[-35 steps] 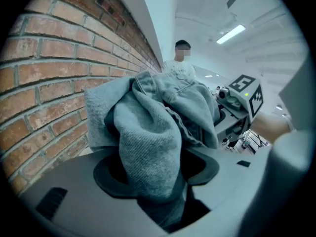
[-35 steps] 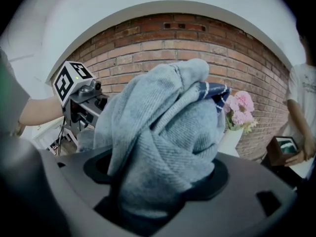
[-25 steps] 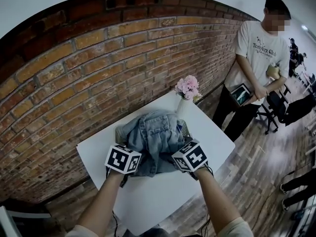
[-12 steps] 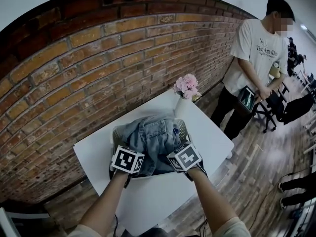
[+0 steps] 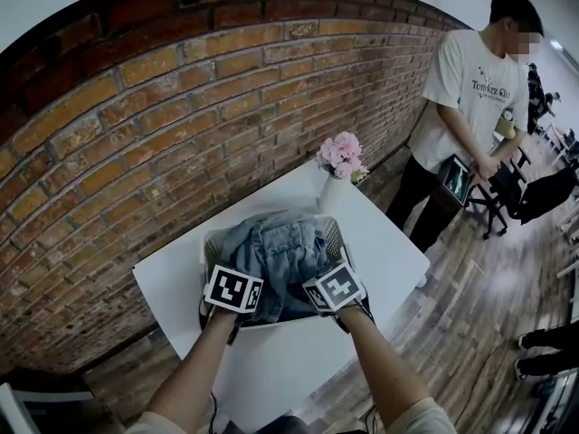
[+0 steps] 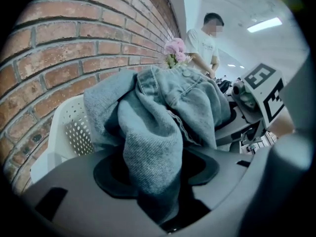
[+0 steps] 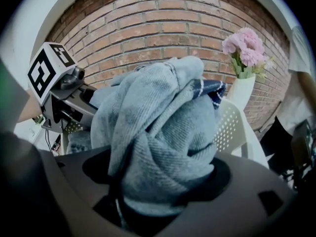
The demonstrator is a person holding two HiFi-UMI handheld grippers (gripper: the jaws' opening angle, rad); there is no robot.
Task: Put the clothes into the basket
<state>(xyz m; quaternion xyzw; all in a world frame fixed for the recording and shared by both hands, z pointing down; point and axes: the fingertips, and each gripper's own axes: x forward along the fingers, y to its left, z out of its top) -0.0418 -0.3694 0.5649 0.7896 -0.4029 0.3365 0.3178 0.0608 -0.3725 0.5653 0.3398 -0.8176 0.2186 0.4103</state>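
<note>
**Denim in the basket, release to come**
The left gripper [image 5: 237,283] and right gripper [image 5: 327,283] each clamp a fold of the one pale blue denim garment [image 5: 276,253]. It is heaped inside the single white perforated plastic basket [image 5: 210,245] near the white square table's [image 5: 172,283] far edge. Seemingly only letting go remains.

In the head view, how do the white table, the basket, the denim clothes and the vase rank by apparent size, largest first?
1. white table.
2. basket and denim clothes: alike, the clothes nearly cover the basket.
3. vase, smallest.
</note>
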